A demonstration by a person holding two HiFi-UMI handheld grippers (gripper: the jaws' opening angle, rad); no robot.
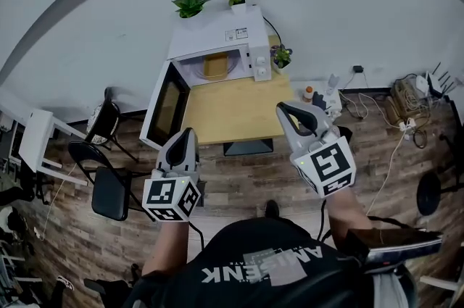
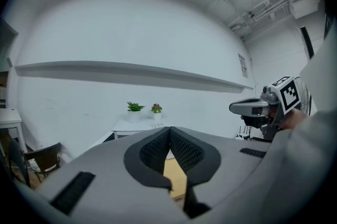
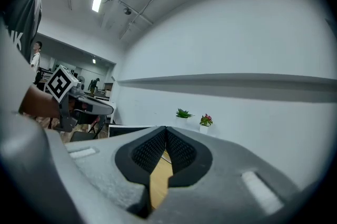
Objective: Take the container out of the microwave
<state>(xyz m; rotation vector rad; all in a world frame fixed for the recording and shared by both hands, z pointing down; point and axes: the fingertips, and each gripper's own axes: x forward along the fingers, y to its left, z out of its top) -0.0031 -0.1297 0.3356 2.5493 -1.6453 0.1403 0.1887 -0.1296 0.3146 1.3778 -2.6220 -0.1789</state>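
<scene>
Centrally, one open microwave [image 1: 217,46] on one table [image 1: 232,111], one tan container [image 1: 215,66] inside, three potted plants [image 1: 191,4], below it left gripper [image 1: 190,131] and right gripper [image 1: 281,107], both clenched empty.

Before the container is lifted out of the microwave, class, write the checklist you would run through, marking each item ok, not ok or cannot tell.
1. The door of the microwave is open: ok, swung wide.
2. The container is visible inside: ok.
3. The left hand-held gripper is empty: ok, nothing between its jaws.
4. The right hand-held gripper is empty: ok.
5. Jaws open for a grasp: not ok, both pairs are shut.
6. Both near the container: not ok, both are held short of the microwave.
</scene>
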